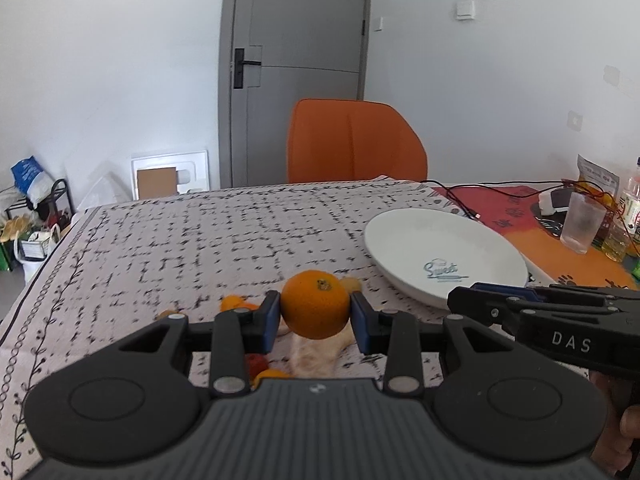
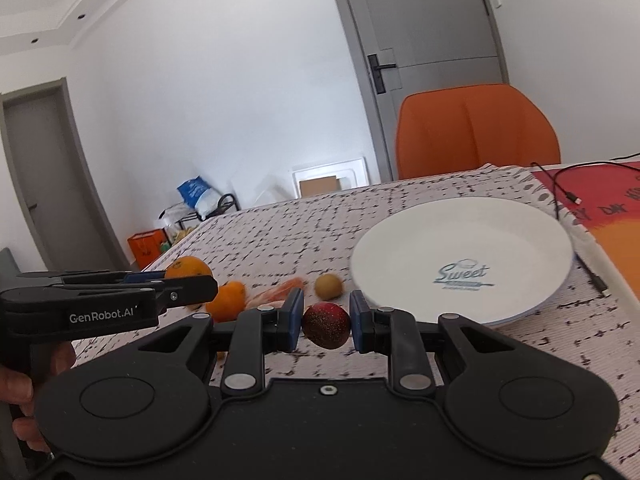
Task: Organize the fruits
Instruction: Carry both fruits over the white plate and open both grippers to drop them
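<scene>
Two hand-held grippers above a patterned tablecloth (image 1: 200, 240), with a white plate (image 2: 400, 248) near an orange chair (image 1: 356, 140) and grey door (image 1: 296, 20).
The left gripper (image 1: 315, 312) clamps an orange (image 1: 315, 305); the right gripper (image 2: 326, 326), nearly closed, clamps a dark red fruit (image 2: 326, 325) beside the plate.

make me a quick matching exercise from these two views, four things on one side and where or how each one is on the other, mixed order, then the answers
Things:
1. orange
2. dark red fruit
3. white plate
4. small yellow-brown fruit

Place or state:
A. lies on the tablecloth near the plate's rim
B. held in the left gripper
C. bare, printed with the word "Sweet"
D. held in the right gripper

Pairs: 1-B, 2-D, 3-C, 4-A
</scene>
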A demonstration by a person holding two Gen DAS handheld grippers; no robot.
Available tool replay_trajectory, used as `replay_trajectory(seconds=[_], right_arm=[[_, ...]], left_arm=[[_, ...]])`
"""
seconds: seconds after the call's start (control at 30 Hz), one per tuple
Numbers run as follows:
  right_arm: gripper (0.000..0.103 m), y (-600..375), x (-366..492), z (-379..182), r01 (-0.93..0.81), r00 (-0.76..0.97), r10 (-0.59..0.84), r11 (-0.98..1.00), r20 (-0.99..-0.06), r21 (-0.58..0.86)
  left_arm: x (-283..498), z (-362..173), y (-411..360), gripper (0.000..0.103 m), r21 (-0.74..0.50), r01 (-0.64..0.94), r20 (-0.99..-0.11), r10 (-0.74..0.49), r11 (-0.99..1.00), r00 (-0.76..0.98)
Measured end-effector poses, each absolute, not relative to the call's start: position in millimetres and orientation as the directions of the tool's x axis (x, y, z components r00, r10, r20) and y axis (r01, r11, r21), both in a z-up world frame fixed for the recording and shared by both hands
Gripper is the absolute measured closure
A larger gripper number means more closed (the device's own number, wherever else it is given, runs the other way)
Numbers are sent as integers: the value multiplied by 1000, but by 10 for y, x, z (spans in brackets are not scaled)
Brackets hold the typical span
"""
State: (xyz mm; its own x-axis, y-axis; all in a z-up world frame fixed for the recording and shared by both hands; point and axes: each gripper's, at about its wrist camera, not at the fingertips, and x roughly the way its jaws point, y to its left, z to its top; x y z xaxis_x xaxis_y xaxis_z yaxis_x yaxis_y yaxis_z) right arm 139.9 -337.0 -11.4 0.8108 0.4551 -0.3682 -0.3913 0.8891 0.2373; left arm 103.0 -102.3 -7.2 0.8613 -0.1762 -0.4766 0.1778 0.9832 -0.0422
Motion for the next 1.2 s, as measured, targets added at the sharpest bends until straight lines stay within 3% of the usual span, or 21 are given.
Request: replay_trajectory(seconds=[1.2], right_arm=[[79,-4030,1843,-263,-253,865,342,929,-366,270]], left_arm=[[1753,-212,-1954,67,23,290,-520,-237,957,821]])
